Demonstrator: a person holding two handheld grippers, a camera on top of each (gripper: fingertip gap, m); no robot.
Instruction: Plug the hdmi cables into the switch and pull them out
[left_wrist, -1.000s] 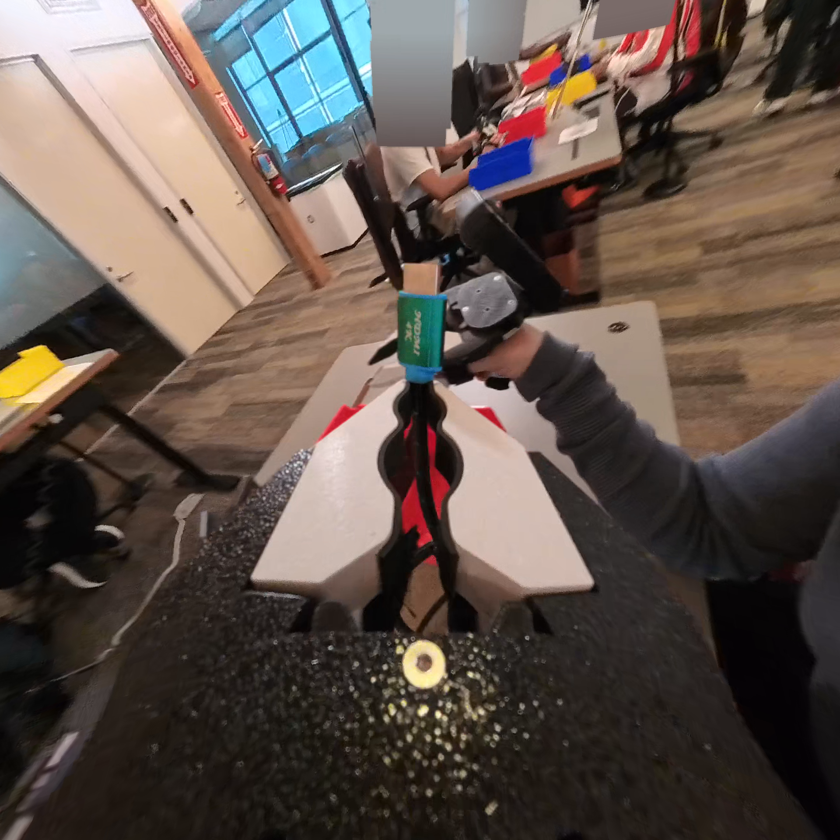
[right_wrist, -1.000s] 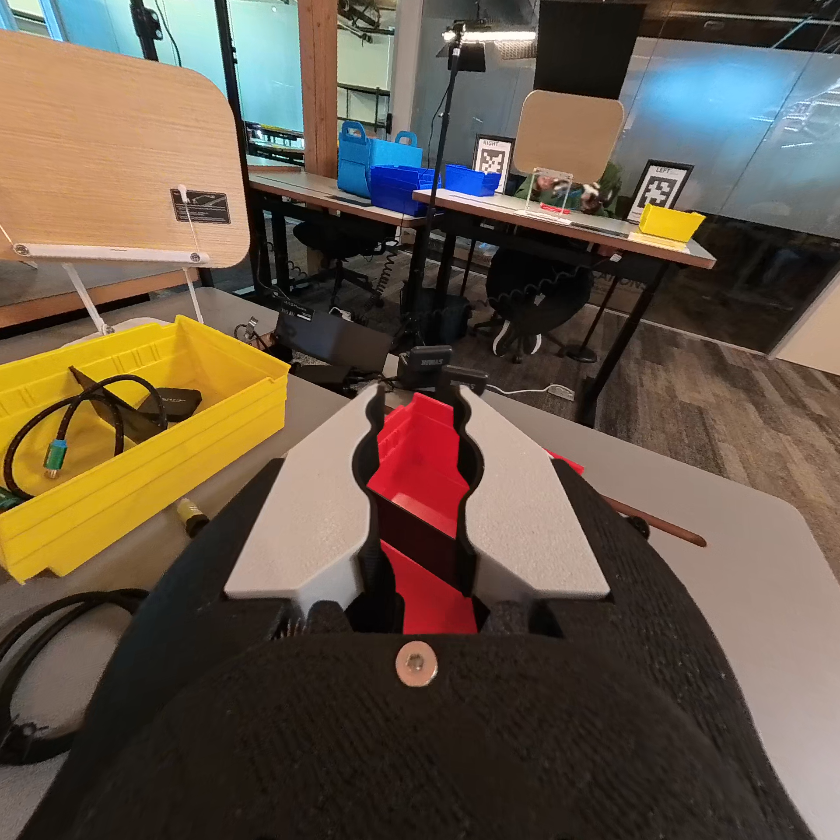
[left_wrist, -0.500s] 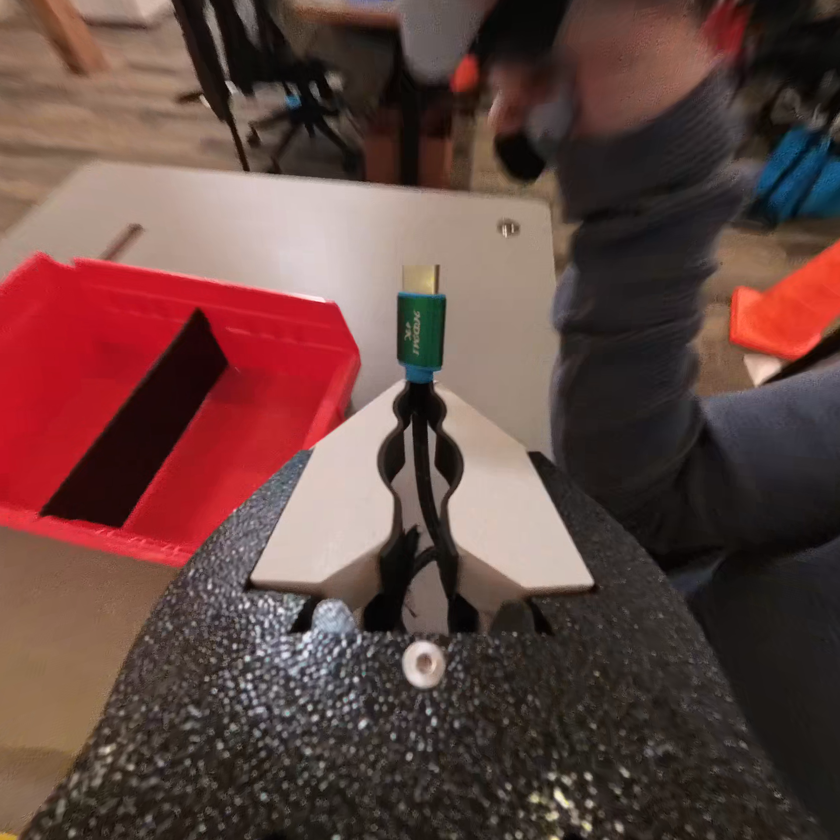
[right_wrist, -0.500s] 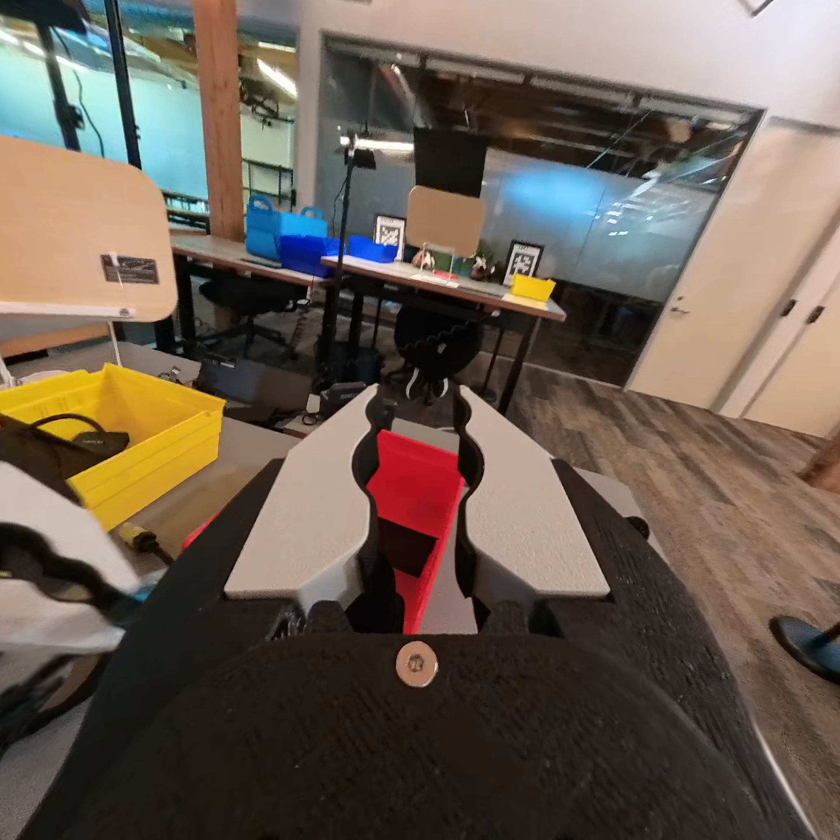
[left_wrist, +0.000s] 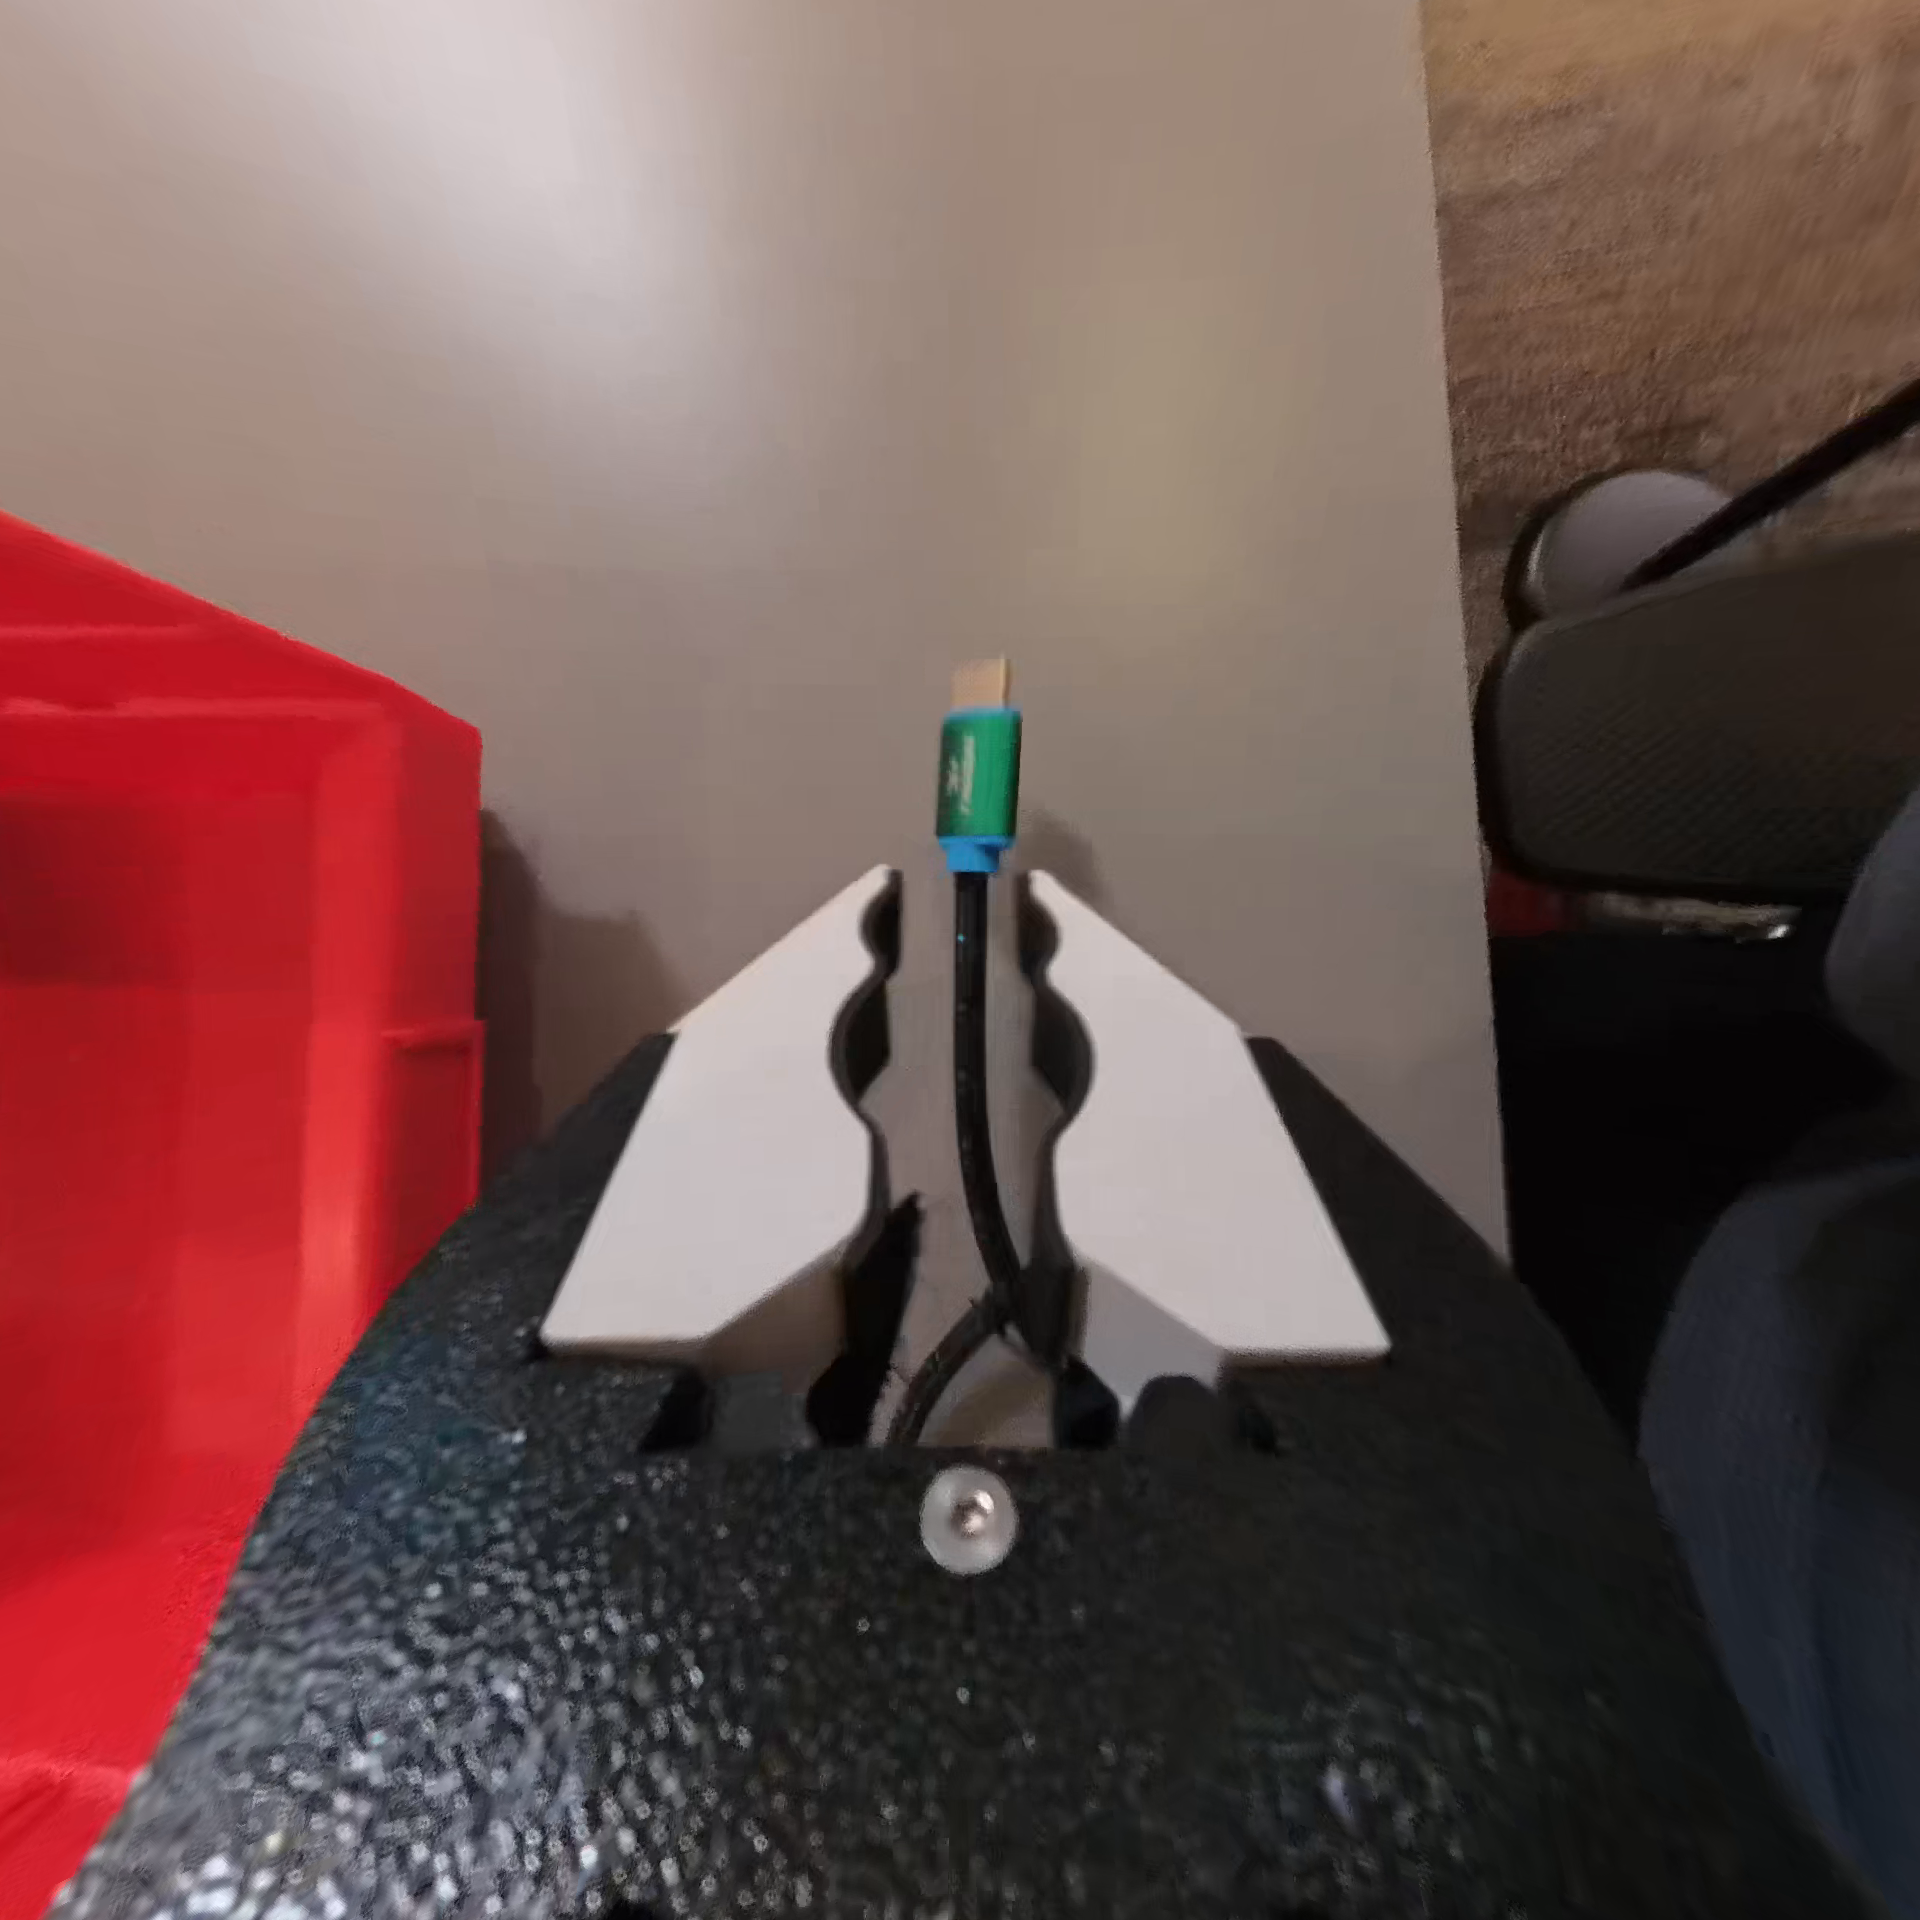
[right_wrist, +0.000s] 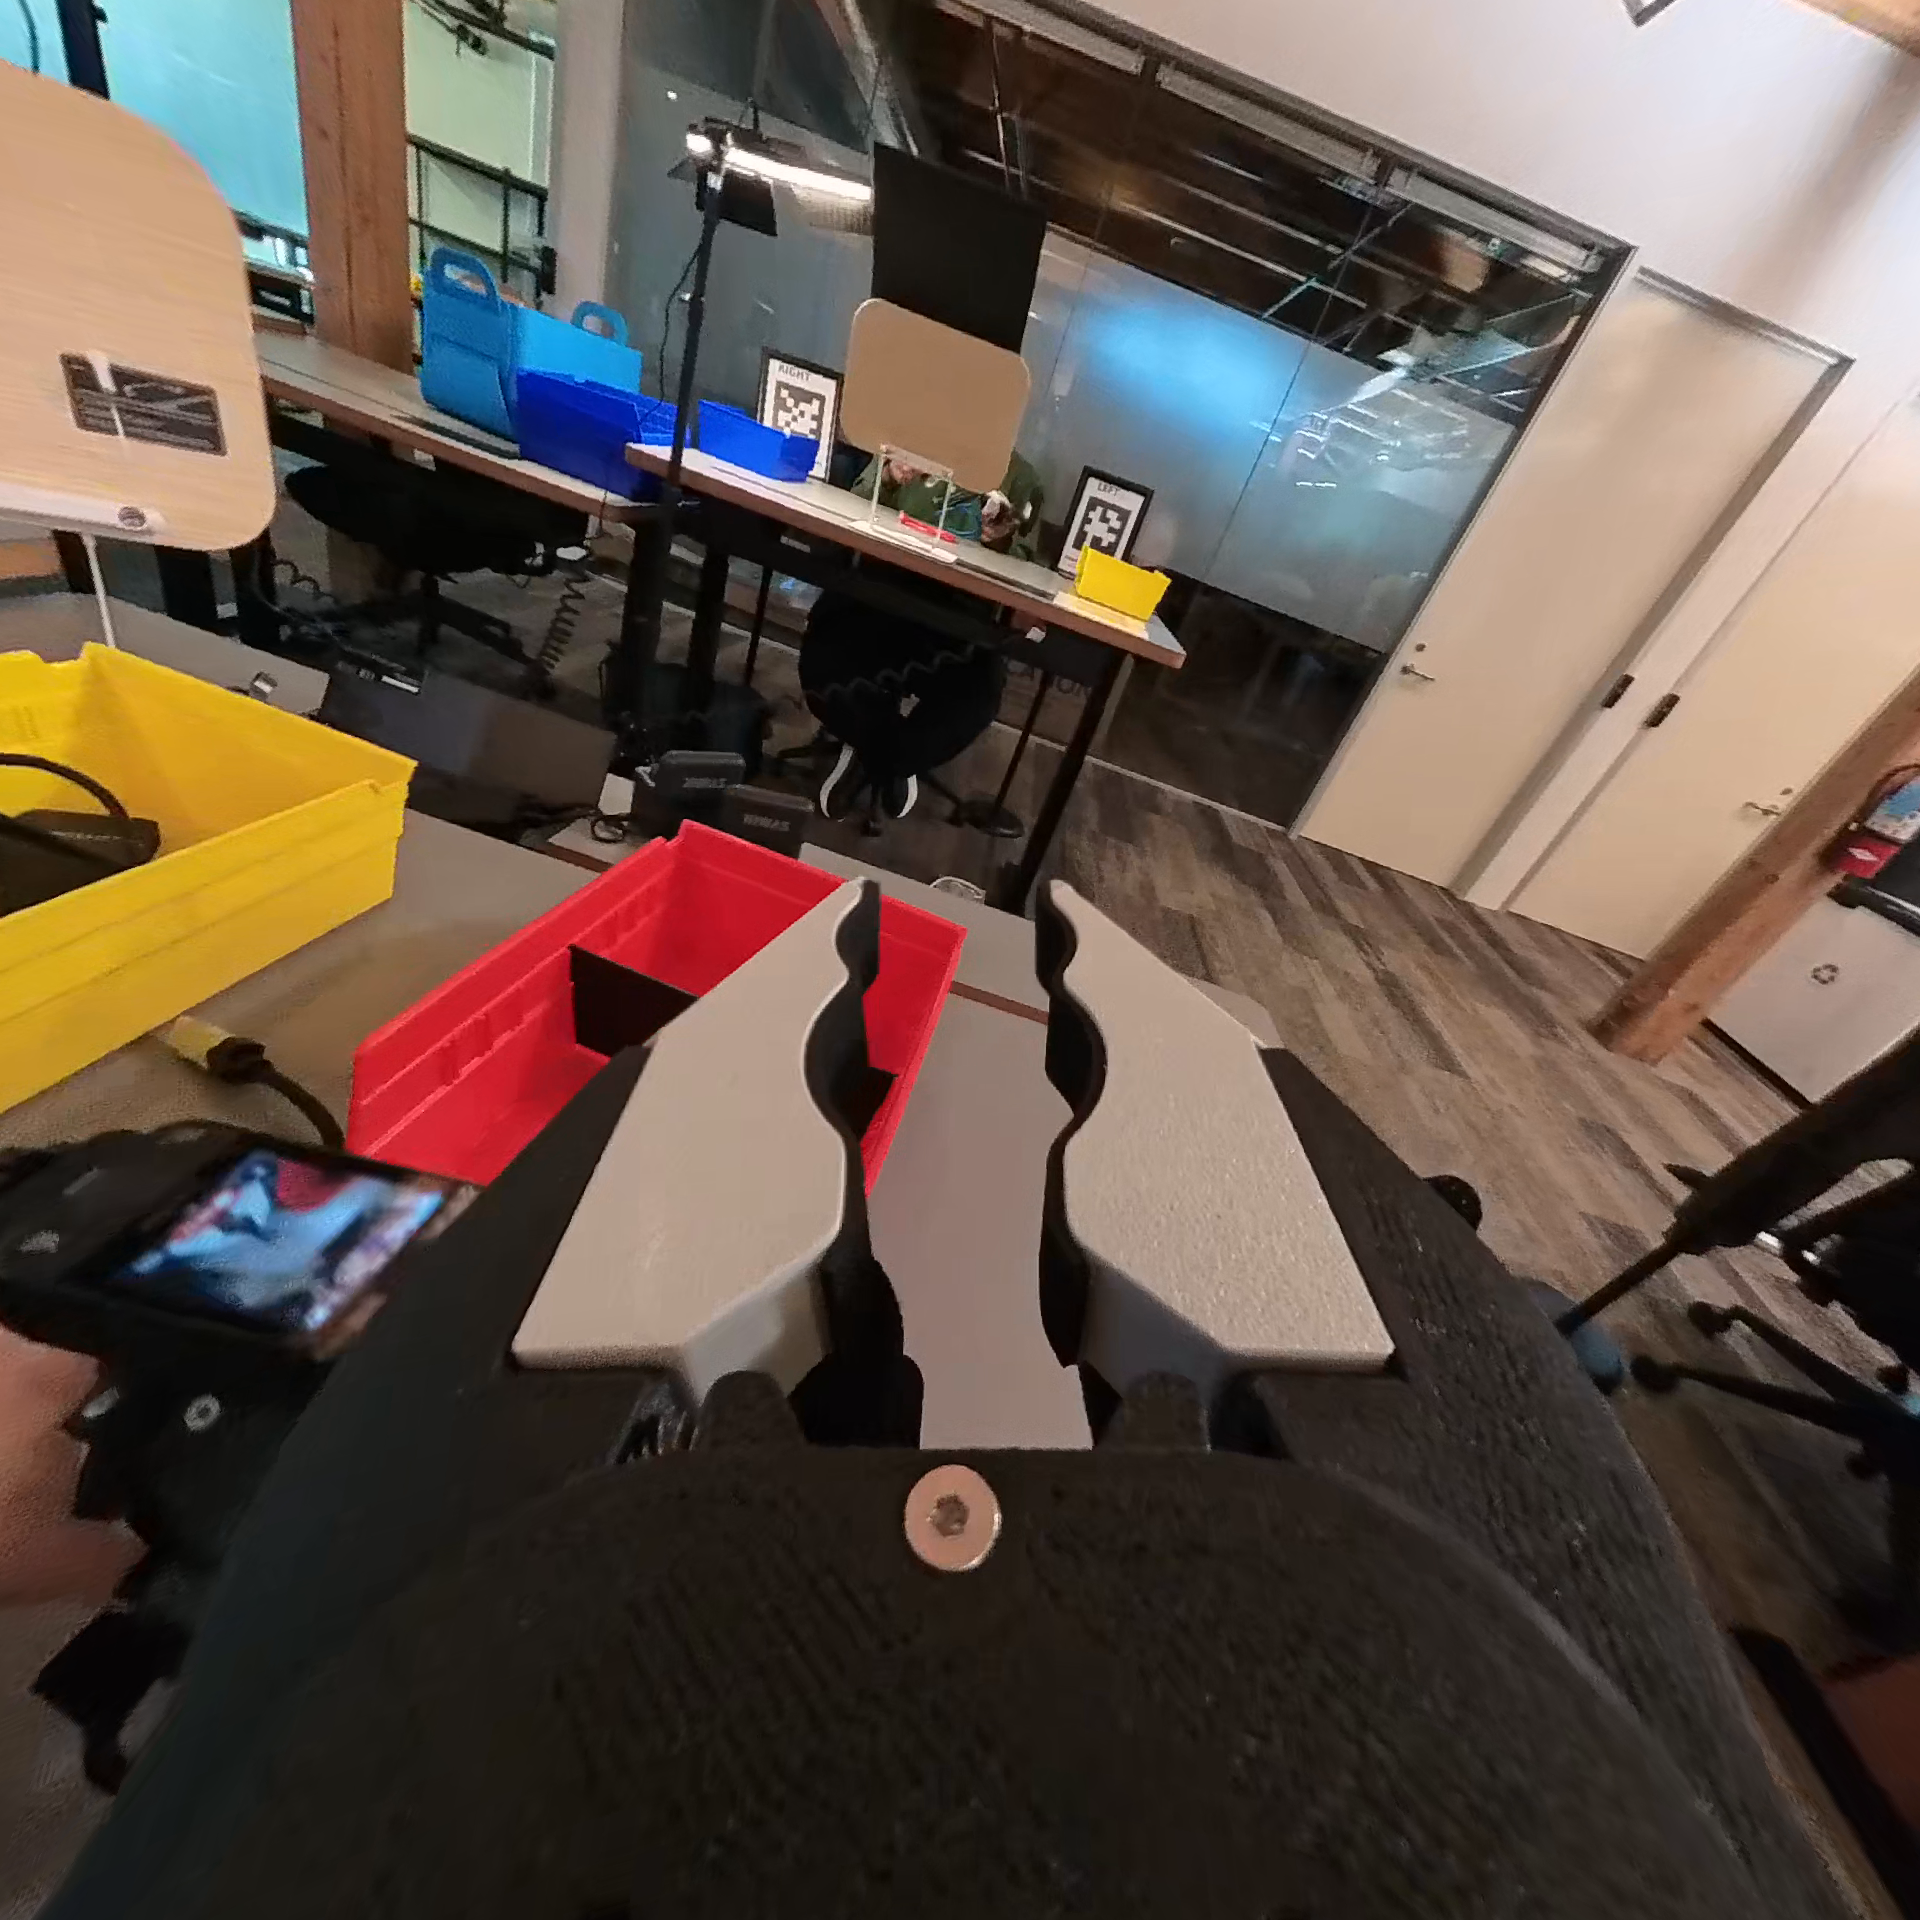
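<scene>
In the left wrist view, my left gripper (left_wrist: 961, 883) is low over the grey table (left_wrist: 727, 364), just right of the red bin (left_wrist: 208, 935). Its jaws stand apart, and the black HDMI cable (left_wrist: 975, 1091) runs loosely between them. The cable's green plug (left_wrist: 979, 774) with a gold tip points forward past the fingertips. My right gripper (right_wrist: 956, 904) is open and empty above the table, right of the red bin (right_wrist: 499, 1049). A black flat device (right_wrist: 73, 842) lies in the yellow bin (right_wrist: 260, 862) at the left.
The table's right edge (left_wrist: 1455, 623) is close, with a black chair (left_wrist: 1683, 727) beyond it. The red bin has a black divider (right_wrist: 623, 997). A second cable with a yellow plug (right_wrist: 197, 1039) lies on the table. The left gripper's rear with a lit screen (right_wrist: 270, 1247) sits at lower left. My right fingertips sit around 25 cm from my left ones.
The left gripper has swung down to the table beside the red bin, and its jaws have opened off the cable. The right gripper's jaws have opened wider.
</scene>
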